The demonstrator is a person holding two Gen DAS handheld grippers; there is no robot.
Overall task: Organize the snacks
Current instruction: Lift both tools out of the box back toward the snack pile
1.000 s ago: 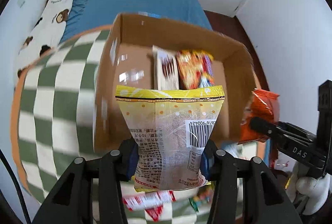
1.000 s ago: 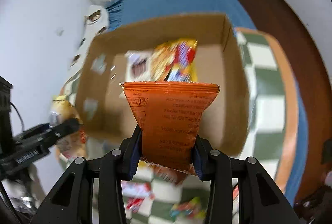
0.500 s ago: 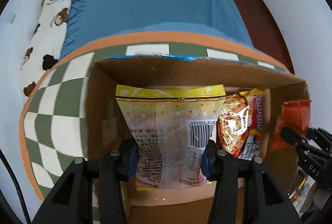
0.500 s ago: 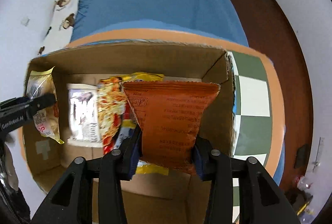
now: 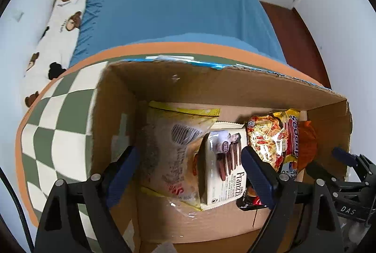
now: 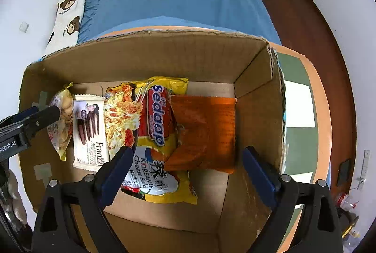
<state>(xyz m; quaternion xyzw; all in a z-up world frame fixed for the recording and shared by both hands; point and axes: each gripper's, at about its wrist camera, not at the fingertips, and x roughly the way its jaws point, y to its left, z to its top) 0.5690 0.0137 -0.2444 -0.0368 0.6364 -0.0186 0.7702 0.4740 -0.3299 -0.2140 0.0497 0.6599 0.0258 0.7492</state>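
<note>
A: What do the two wrist views show?

B: A cardboard box (image 6: 145, 58) on a green-and-white checked table (image 5: 61, 126), with a blue bed (image 5: 178, 11) beyond. Four snacks lie side by side on the box floor.

A: In what order?

B: From the left wall: a yellow-topped clear snack bag (image 5: 174, 149), a white Franzzi biscuit pack (image 6: 90, 131), a yellow Sedaap noodle packet (image 6: 155, 126), and an orange snack packet (image 6: 209, 133) beside the right wall, overlapping the noodle packet's edge.

A: State of the left gripper (image 5: 190, 170)?

B: Released. Its jaws have just been opening and stand wide above the yellow-topped bag and the biscuit pack; the blue pads (image 5: 123, 173) press on nothing.

A: And the right gripper (image 6: 188, 173)?

B: Likewise released, jaws just opened, spread above the orange packet and noodle packet, which lie free below.
</note>
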